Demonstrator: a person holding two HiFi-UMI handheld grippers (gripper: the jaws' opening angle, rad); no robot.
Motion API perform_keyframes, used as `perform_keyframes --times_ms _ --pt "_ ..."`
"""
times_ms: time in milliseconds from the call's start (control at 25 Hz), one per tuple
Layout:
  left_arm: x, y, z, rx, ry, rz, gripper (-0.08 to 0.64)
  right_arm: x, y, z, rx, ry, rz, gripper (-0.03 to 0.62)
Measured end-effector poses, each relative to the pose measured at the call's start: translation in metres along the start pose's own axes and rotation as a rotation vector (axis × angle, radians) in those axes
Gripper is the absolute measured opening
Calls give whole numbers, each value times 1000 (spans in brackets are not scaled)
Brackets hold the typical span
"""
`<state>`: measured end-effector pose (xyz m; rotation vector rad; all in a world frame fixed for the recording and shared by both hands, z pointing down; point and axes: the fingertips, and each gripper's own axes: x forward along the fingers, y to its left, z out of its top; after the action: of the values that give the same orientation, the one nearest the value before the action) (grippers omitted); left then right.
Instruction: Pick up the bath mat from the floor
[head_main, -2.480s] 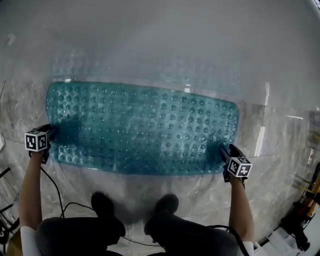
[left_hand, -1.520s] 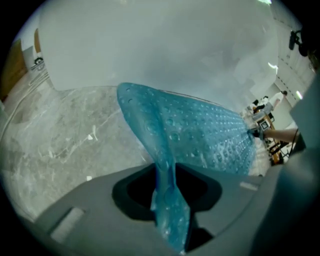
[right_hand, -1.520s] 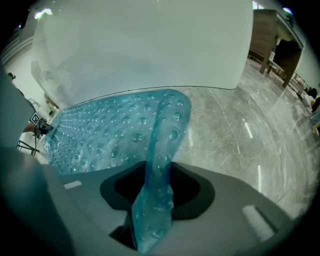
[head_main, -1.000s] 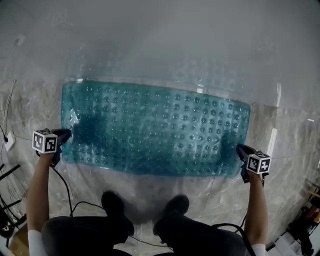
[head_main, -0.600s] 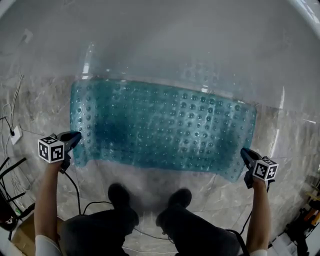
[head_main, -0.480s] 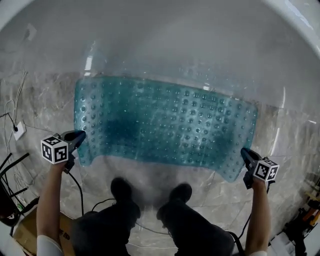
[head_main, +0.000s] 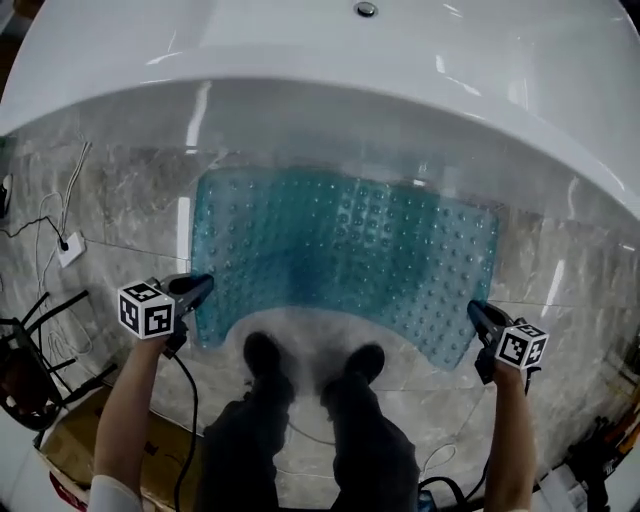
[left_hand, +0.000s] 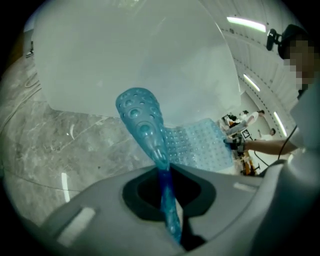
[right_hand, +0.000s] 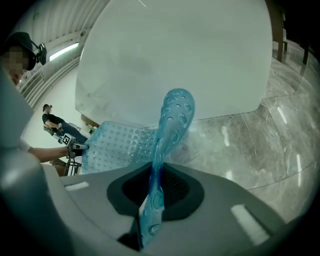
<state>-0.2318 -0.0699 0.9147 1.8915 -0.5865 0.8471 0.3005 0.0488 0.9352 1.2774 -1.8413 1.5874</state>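
Observation:
The translucent blue bath mat (head_main: 345, 250), studded with round suckers, hangs lifted off the marble floor in front of the white bathtub. My left gripper (head_main: 197, 288) is shut on the mat's near left corner, and the pinched edge (left_hand: 150, 135) rises from between its jaws. At the near right corner my right gripper (head_main: 474, 315) is shut on the mat, whose corner (right_hand: 172, 120) curls up past the jaws. The mat's near edge sags between the two grips, above the person's shoes.
A white bathtub (head_main: 420, 60) fills the far side. Glossy grey marble floor (head_main: 110, 200) lies under the mat. A cable and white plug (head_main: 70, 248) sit at the left, with a cardboard box (head_main: 70, 450) and a dark stand at the lower left. The person's shoes (head_main: 265, 360) are below the mat.
Both grippers have risen with the mat's near corners. The mat has come off the floor and its near edge now bows. The view has tilted up and shows the tub rim.

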Motion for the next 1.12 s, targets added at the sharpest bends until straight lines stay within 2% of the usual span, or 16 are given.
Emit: perform_keyframes --times_ms 240,400,640,880,1120 --pt "-41 -64 0 -8 39 -42 15 -53 52 -4 -15 47 18 37" --pt "-90 -113 -1 -21 47 -62 15 -102 102 -6 -13 65 42 38" --pt "-202 -218 25 -43 -2 -131 15 -205 212 10 -12 46 114 37" --pt "-341 -341 66 -56 -71 -192 15 -332 338 38 3 5 195 37" --pt "-464 -446 109 -141 -198 -287 15 -459 447 77 76 -105 302 37"
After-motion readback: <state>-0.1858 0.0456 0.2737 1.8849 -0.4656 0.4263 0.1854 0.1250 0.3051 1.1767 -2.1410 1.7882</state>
